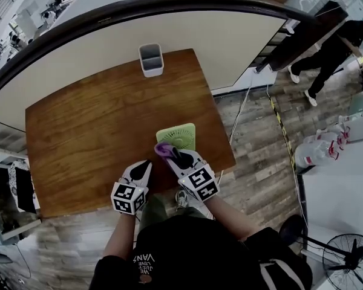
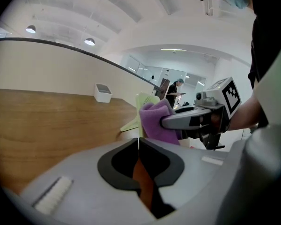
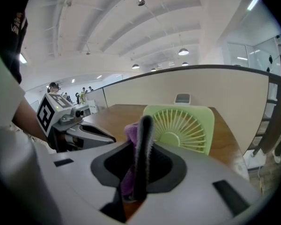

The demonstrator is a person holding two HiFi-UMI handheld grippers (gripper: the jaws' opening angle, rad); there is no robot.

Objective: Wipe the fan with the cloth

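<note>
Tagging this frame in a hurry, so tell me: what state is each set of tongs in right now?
Left tongs: closed, holding nothing.
Right tongs: closed on the purple cloth.

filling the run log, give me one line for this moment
right gripper: shut on purple cloth | left gripper: shut, empty | green fan: standing on wooden table

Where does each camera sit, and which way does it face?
Head view: on the person's head, looking steeply down at the table, fan, both arms and torso.
Left gripper view: rides the left gripper, along its shut, empty jaws toward the right gripper.
Right gripper view: rides the right gripper, along jaws clamping the cloth toward the fan.
Shared: both gripper views show fan and cloth.
</note>
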